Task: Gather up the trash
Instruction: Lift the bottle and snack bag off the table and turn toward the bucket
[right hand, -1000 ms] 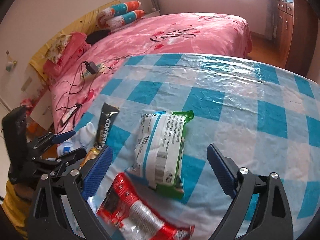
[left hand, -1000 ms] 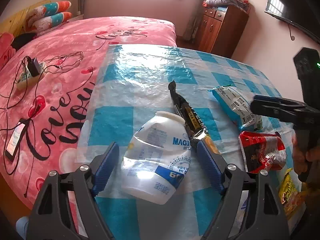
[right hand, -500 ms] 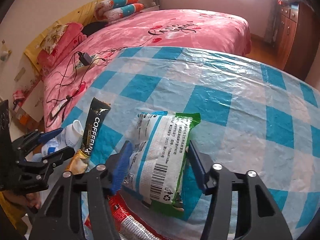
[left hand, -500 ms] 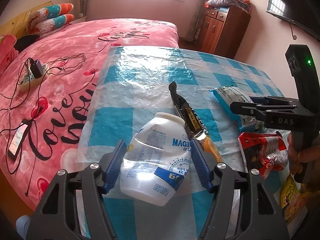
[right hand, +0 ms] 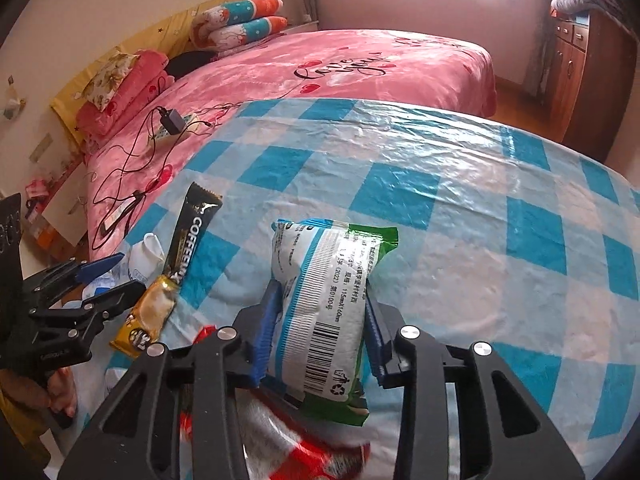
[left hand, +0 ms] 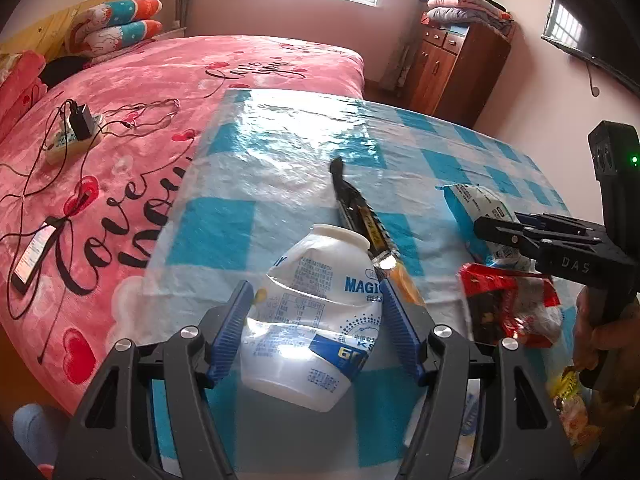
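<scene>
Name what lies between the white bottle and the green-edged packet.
The coffee sachet lies between the white bottle and the green-edged packet, on the checked cloth; clearest in the right wrist view.

Left gripper (left hand: pixel 316 332): jaws, wide apart a second ago, now closed in on the crumpled white bottle (left hand: pixel 312 320), blue pads touching both its sides. Right gripper (right hand: pixel 320 330): moved forward over the green-and-white packet (right hand: pixel 324 300) and narrowed from a wide spread to a pinch on its flanks (packet bulges between the pads). Red wrapper (right hand: pixel 304 452): now largely under the right gripper's frame.
</scene>
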{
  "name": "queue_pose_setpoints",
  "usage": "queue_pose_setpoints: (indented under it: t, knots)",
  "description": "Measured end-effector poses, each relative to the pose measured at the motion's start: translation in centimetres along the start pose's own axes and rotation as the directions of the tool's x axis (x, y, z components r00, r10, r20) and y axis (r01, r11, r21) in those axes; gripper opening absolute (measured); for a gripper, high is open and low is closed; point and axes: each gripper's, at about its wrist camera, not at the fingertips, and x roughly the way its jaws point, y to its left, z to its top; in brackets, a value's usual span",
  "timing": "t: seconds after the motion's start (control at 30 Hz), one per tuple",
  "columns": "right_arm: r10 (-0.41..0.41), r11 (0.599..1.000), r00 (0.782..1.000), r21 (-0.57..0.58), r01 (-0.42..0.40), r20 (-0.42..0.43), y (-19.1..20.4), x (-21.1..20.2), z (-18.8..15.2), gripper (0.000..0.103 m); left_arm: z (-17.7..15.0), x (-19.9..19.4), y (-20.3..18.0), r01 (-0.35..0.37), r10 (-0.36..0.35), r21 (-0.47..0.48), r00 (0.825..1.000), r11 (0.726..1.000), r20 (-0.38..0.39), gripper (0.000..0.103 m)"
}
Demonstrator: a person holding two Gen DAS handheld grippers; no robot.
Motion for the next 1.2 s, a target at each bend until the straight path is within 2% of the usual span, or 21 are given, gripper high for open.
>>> queue_pose_setpoints:
  t: [0.2,0.6,0.8,1.2]
  knots:
    - [-0.004,1.000,1.000,0.026,0.004,0.007,-1.0,-1.8,-1.8,0.039,-1.0,-0.5,-2.1,0.038,-0.038,0.008,0.999,0.999,-0.008,0.066]
    - [-0.029,0.999,0.999,0.046,0.028,0.032,-1.8,-5.5,-6.3,0.038,-3.3,-1.1,-8.1,0.116,-0.114,0.082,0.993,0.990,-0.035,0.066]
    - [-0.037,0.996,0.998,0.082,0.033,0.055,-2.9,-7.0,-8.2,0.038,-4.3,-1.8,-9.6,0.146,-0.143,0.083,0.989,0.986,-0.039,0.066]
    - [-0.064,0.990,0.988,0.138,0.044,0.142,-4.0,-10.9,-9.6,0.037,-4.6,-4.5,-10.5,0.140,-0.143,0.054,0.988,0.989,0.056,0.066]
